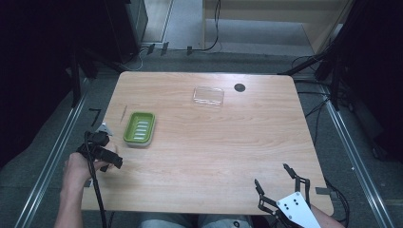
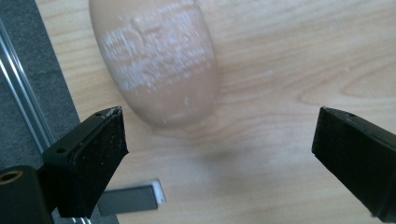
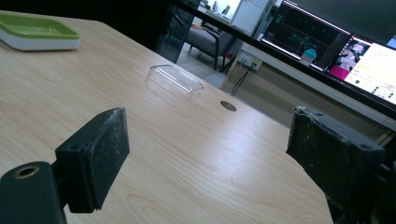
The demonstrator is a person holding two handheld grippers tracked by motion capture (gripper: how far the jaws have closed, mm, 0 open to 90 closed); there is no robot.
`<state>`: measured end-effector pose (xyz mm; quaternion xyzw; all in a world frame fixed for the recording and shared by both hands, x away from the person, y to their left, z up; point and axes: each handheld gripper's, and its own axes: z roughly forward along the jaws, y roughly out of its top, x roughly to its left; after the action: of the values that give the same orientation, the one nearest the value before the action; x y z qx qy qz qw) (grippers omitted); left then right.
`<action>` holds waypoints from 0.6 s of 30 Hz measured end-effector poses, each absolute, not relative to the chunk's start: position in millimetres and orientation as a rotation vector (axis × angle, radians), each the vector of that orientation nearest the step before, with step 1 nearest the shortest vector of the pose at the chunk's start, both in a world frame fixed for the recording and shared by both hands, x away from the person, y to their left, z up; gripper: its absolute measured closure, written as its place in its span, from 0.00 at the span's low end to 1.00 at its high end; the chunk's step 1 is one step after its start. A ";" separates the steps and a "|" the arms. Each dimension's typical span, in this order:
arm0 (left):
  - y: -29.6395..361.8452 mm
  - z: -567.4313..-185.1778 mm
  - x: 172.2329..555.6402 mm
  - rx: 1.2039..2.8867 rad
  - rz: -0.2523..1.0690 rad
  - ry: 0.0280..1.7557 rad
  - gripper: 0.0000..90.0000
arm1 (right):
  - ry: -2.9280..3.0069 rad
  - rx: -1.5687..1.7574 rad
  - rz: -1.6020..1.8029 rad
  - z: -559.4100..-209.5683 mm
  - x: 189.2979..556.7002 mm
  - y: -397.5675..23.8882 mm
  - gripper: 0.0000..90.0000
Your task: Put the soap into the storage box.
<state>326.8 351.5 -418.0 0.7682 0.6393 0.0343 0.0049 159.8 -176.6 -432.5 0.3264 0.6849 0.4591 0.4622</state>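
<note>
I'm seeing my left gripper point(image 1: 107, 159) showing up black at the frame's lower left, trailing a thick black cable. My right gripper point(image 1: 274, 177), lower right, is wearing a white three-cornered plate dotted with dark screws. The pads point(image 3: 100, 144) are looking scuffed, dusty.

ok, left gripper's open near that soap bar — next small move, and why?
Probably ease the left gripper forward so its open jaws straddle the beige soap bar, then close. In the left gripper view the bar lies on the table just beyond the jaws, untouched, toward the left one. The green soap dish sits empty nearby.
</note>
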 end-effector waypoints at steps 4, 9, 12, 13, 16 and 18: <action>354.7 -421.8 334.5 2.394 0.109 2.022 0.04 | 1.682 0.814 1.128 -432.5 159.3 -177.9 0.15; 359.9 -429.4 344.3 2.366 0.090 2.056 0.02 | 1.684 0.801 1.127 -432.1 159.7 -176.0 0.15; 361.7 -433.2 349.5 2.351 0.085 2.082 0.02 | 1.688 0.805 1.129 -432.4 160.1 -175.4 0.15; 361.9 -433.7 351.0 2.356 0.098 2.089 0.02 | 1.686 0.806 1.129 -432.5 160.3 -175.5 0.15; 362.3 -436.2 355.3 2.338 0.102 2.110 0.02 | 1.686 0.813 1.134 -432.7 160.5 -176.1 0.15; 362.4 -438.1 358.1 2.338 0.102 2.119 0.02 | 1.684 0.810 1.133 -432.6 160.6 -176.0 0.15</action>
<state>358.1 362.4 -438.1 0.7406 0.6711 0.0323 -0.0077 160.6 -176.0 -432.6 0.3291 0.6842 0.4604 0.4600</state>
